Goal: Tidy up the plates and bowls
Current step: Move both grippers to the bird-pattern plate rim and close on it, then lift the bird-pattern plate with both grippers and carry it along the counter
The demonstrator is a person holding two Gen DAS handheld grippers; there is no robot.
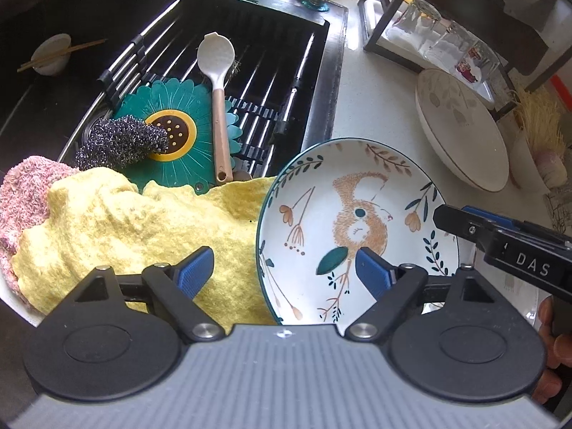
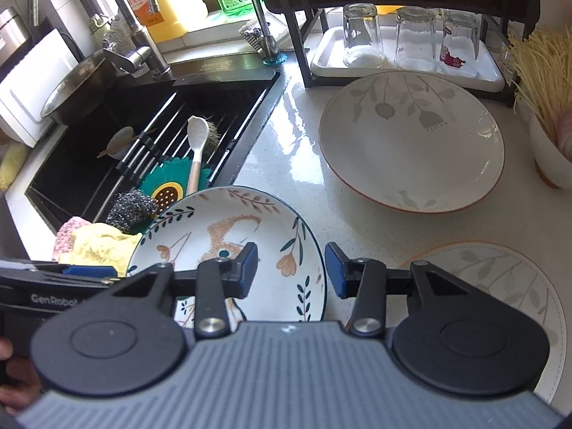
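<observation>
A: Where is the squirrel plate (image 1: 357, 225)?
B: On the counter (image 2: 286, 150), just beside the sink (image 2: 150, 114), its edge against the yellow cloth (image 1: 125, 228).
A: The grippers?
B: The left gripper (image 1: 284, 268) is spread across that plate's near rim; the right gripper (image 2: 291, 270) is spread narrower across its other rim, pads not touching.

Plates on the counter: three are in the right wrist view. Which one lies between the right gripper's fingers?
The rabbit plate, with its dark green rim, beside the sink. The large leaf-patterned plate and the pale leaf plate lie clear of the right gripper.
</observation>
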